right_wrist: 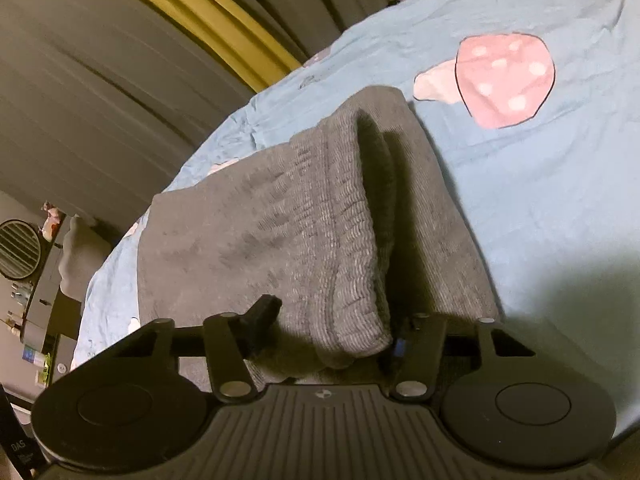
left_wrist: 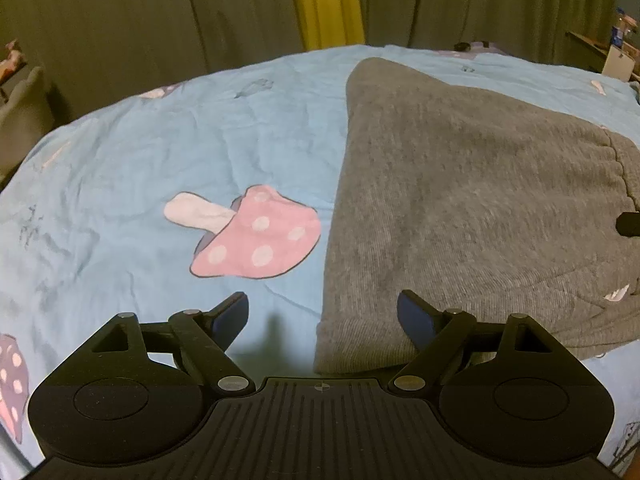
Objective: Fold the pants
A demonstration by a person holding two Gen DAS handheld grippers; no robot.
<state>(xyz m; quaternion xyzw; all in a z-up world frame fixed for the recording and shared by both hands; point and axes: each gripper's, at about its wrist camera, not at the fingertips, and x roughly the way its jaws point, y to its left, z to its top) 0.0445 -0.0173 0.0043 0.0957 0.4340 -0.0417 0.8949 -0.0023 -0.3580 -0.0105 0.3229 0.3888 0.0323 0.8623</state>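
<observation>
I see a blue bedsheet (left_wrist: 120, 160) with pink mushroom prints (left_wrist: 256, 236) covering the bed, with dark curtains (left_wrist: 120, 20) and one yellow curtain strip (left_wrist: 324, 0) behind it. The grey pants (left_wrist: 460, 184) lie folded on the sheet, to the right in the left wrist view. In the right wrist view, their elastic waistband (right_wrist: 352, 240) is raised off the lower layer and runs toward the camera.

My left gripper (left_wrist: 322, 316) hovers at the near left corner of the pants. Its jaws stand wide apart and hold nothing; one fingertip is over bare sheet, the other over grey fabric.

My right gripper (right_wrist: 336, 328) has the bunched waistband end between its fingers (right_wrist: 264, 312). The jaws are partly closed around the fabric, and they appear to grip it.
</observation>
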